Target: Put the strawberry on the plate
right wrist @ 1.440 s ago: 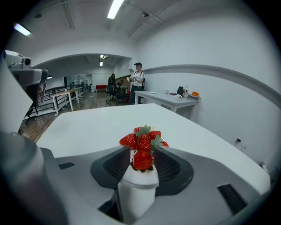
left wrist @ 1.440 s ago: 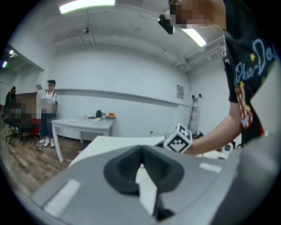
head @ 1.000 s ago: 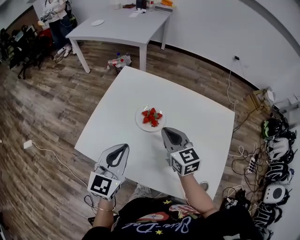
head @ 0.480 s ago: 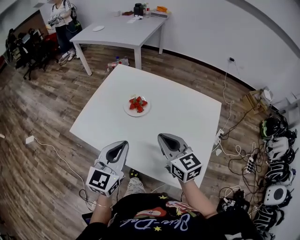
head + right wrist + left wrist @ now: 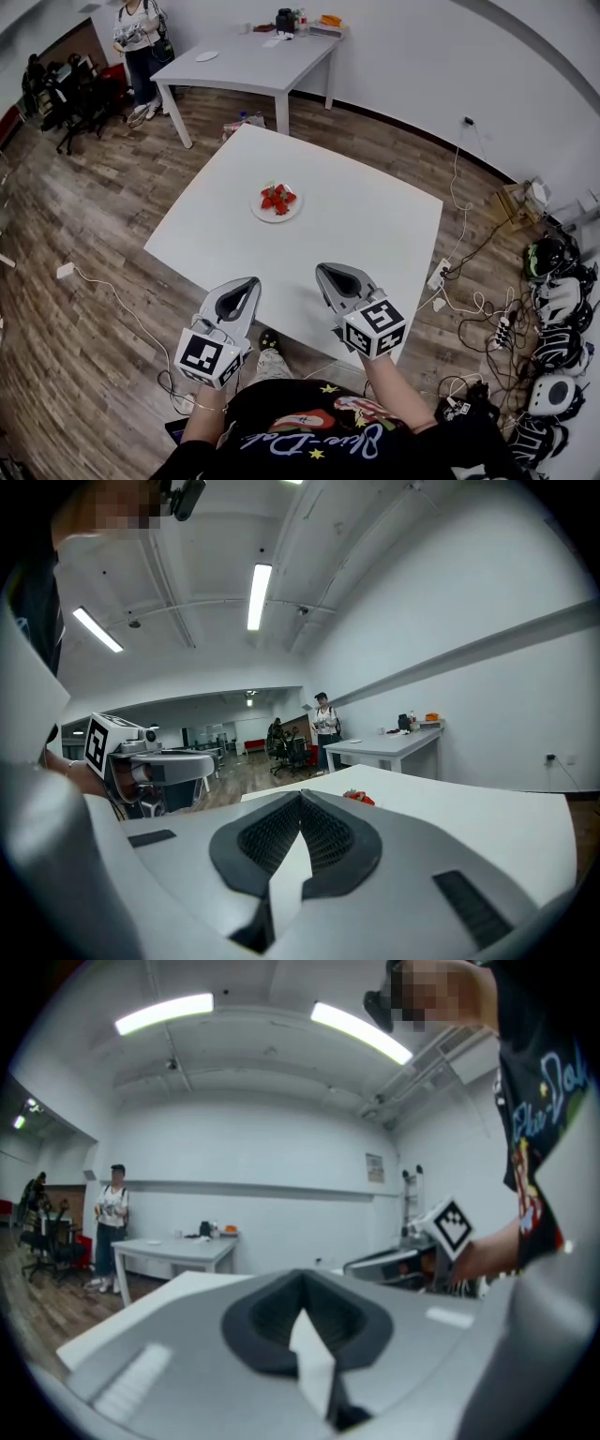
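Note:
A white plate with several red strawberries on it sits near the middle of the white square table. Both grippers hang near the table's near edge, well short of the plate. My left gripper is shut with nothing in it; in the left gripper view its jaws meet at the tip. My right gripper is also shut and empty. In the right gripper view, the strawberries show as a small red patch just beyond the shut right gripper.
A second white table with small items stands at the back, and a person stands beside it. Dark chairs are at far left. Cables and a row of headsets lie on the wooden floor at right.
Both grippers have drawn back from beside the plate to the table's near edge, so the plate now lies farther off. The strawberries stay on the plate.

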A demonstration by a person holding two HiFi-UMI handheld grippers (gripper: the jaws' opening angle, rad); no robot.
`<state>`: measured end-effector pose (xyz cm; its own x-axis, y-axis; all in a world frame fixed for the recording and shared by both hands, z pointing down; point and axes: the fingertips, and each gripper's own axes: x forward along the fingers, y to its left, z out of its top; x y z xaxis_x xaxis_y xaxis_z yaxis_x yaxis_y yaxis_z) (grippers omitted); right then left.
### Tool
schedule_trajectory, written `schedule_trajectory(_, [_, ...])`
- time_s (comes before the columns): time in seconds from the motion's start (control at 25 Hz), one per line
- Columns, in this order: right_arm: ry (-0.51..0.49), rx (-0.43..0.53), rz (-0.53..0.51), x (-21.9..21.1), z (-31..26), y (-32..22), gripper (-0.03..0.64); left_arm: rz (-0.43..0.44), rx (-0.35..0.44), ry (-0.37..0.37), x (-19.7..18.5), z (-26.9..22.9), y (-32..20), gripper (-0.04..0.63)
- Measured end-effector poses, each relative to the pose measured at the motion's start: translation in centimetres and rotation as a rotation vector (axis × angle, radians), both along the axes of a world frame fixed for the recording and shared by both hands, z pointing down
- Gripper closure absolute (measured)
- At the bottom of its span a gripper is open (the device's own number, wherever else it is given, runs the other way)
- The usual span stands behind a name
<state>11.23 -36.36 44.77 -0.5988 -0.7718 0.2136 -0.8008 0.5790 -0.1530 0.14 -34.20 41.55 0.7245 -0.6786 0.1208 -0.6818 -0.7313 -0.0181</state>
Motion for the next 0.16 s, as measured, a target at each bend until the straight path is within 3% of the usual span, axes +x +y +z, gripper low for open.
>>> schedule_trajectory(0.16, [-0.008, -0.004, -0.011, -0.32, -0.24, -0.42, 0.6, 0.003, 0.013, 0.005, 0.0, -0.49, -0.47, 0.595])
